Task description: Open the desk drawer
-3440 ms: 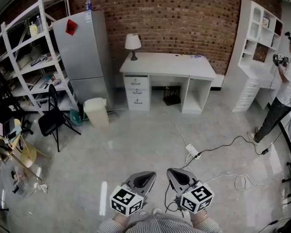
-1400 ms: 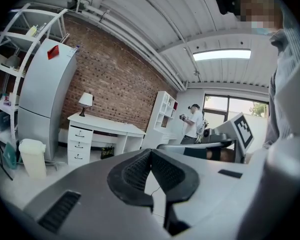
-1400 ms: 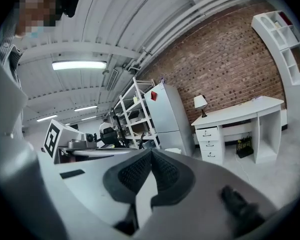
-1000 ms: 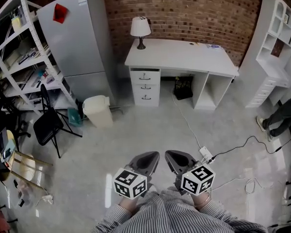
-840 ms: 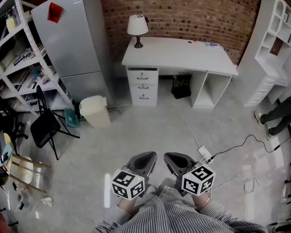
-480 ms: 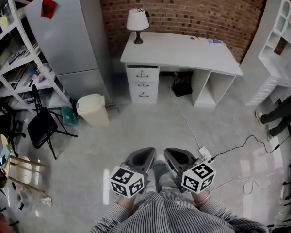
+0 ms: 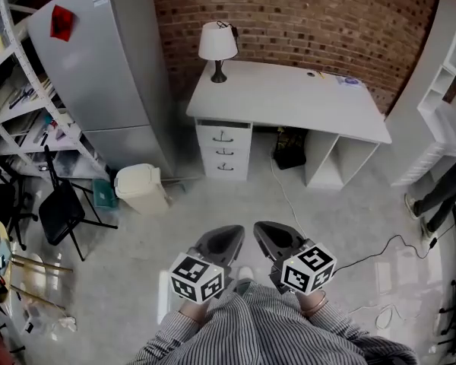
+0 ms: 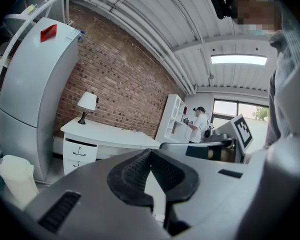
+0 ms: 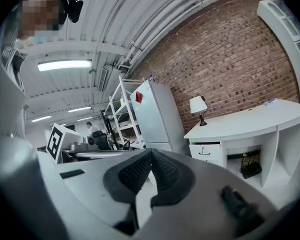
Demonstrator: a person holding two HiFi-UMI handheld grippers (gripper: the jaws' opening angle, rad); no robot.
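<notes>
at far left a metal shelving rack (image 7: 15, 90) is cut off by the frame edge, with a grey fridge (image 7: 99, 67) and a cream bin (image 7: 140, 190) beside it. the left gripper (image 7: 226, 238) is held low by the person's striped shirt (image 7: 266, 329), its pads pressed together on nothing. the desk drawers (image 7: 224, 149) form a stack of three under the left end of the white desk (image 7: 304, 101), below the lamp (image 7: 217, 42). all three are pushed in, fronts facing the person, each front's long side running left to right. the right gripper (image 7: 267, 234) is likewise pressed closed and empty. both grippers are well apart from the desk. the head view shows all three drawers. the right gripper view shows only the top one; the gripper body hides the rest. the left gripper view shows a whole person (image 8: 197, 125) at the white bookcase (image 7: 448, 90), where the head view catches only legs (image 7: 439, 196).
</notes>
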